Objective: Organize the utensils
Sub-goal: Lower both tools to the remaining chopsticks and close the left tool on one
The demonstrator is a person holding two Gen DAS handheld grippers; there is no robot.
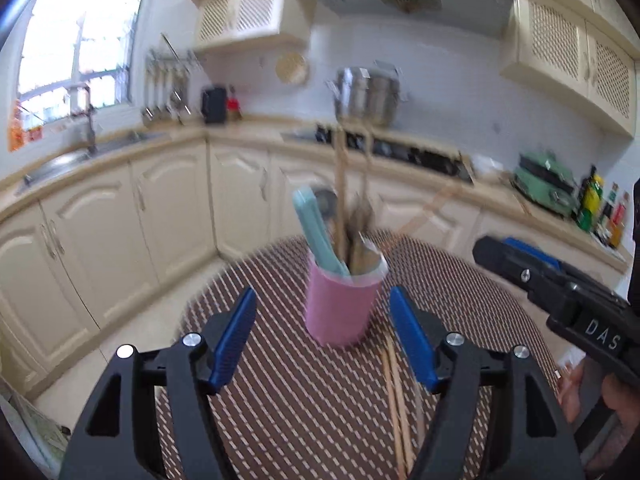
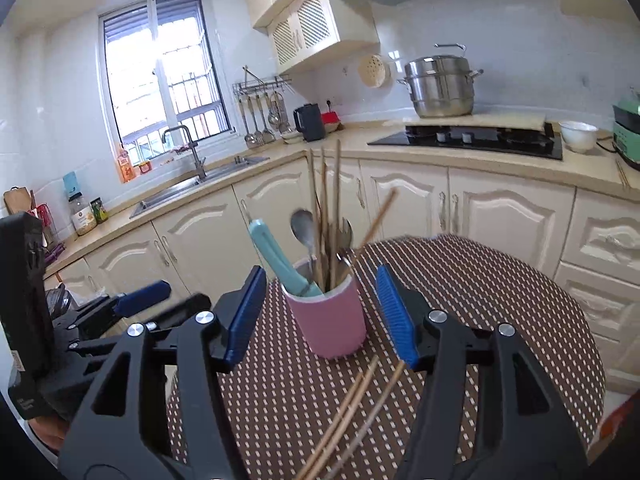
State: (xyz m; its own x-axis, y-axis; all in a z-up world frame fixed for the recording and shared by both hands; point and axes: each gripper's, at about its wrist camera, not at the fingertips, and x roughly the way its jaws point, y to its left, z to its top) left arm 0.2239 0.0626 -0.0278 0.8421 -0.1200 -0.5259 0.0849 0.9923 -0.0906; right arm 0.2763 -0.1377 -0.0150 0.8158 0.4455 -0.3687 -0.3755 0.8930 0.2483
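Landmark: pink cup (image 2: pixel 330 320) standing upright on the round table (image 2: pixel 520 320), which is covered with a brown woven mat.
Cup contents: a light blue handle (image 2: pixel 280 258) leaning left, a metal spoon (image 2: pixel 303 226), a fork (image 2: pixel 346 231) and several upright chopsticks (image 2: pixel 325 216); 1 more stick leans out to the right of the cup's rim.
Loose chopsticks (image 2: pixel 352 412): lying flat on the mat just in front of the cup, on the near side, 3 or so, fanned slightly; in the left wrist view they run from the cup's base toward the camera (image 1: pixel 396 400).
Left gripper (image 1: pixel 323 340): jaws wide apart, nothing between the blue pads; the cup sits just beyond its fingertips, untouched.
Right gripper (image 2: pixel 322 316): jaws wide, flanking the cup from the near side, pads clear of its walls, holding nothing.
Gripper positions: in the right wrist view the left gripper shows to the left of the cup (image 2: pixel 144 294).
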